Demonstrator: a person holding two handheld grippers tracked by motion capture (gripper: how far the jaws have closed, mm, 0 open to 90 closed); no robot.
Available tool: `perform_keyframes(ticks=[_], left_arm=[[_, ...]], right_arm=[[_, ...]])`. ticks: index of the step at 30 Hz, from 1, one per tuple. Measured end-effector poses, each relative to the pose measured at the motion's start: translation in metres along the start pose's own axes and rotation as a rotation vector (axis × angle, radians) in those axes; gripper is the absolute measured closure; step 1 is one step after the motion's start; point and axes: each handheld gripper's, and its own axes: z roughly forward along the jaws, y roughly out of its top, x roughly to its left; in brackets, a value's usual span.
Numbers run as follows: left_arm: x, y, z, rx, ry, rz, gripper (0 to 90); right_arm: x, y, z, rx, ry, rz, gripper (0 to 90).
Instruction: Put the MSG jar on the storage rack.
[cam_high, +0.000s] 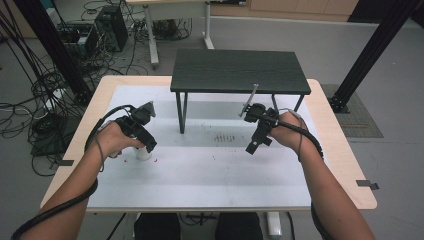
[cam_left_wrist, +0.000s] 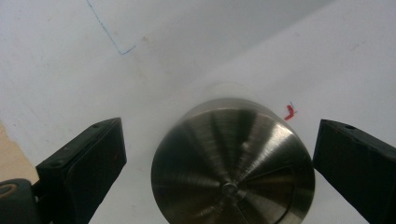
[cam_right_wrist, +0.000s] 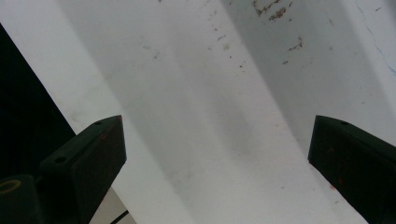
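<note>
Your left hand-held gripper (cam_high: 145, 143) hangs straight over the cup (cam_left_wrist: 232, 163), jaws apart on either side of it and not touching, probably so you can close on its round wall from above. The cup stands upside down on the white table (cam_high: 210, 170) near its left side; its brushed steel base faces up, circular, with fine radial sheen and a small centre dimple. A tiny red speck (cam_left_wrist: 290, 112) lies just beside it. Your right hand-held gripper (cam_high: 255, 142) hovers well apart, jaws spread over bare, slightly stained table in front of the small dark shelf (cam_high: 239, 70), apparently kept clear.
</note>
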Motion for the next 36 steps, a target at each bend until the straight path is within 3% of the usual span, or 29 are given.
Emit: perform_keyframes(ticks=[22,30,36], left_arm=[[0.0013,-0.0032,-0.0024,-0.013,0.003,-0.009,5.4],[0.0003,-0.0036,-0.0065,-0.021,0.005,-0.017,14.1],[0.0019,-0.004,-0.0091,-0.024,-0.006,-0.024,26.4]], right_arm=[[0.0016,0.0025,0.0021,0.004,0.0,-0.005,4.1],[0.0016,0.0032,0.003,0.005,0.004,-0.007,4.1],[0.0019,0.0032,0.003,0.005,0.001,-0.008,4.1]])
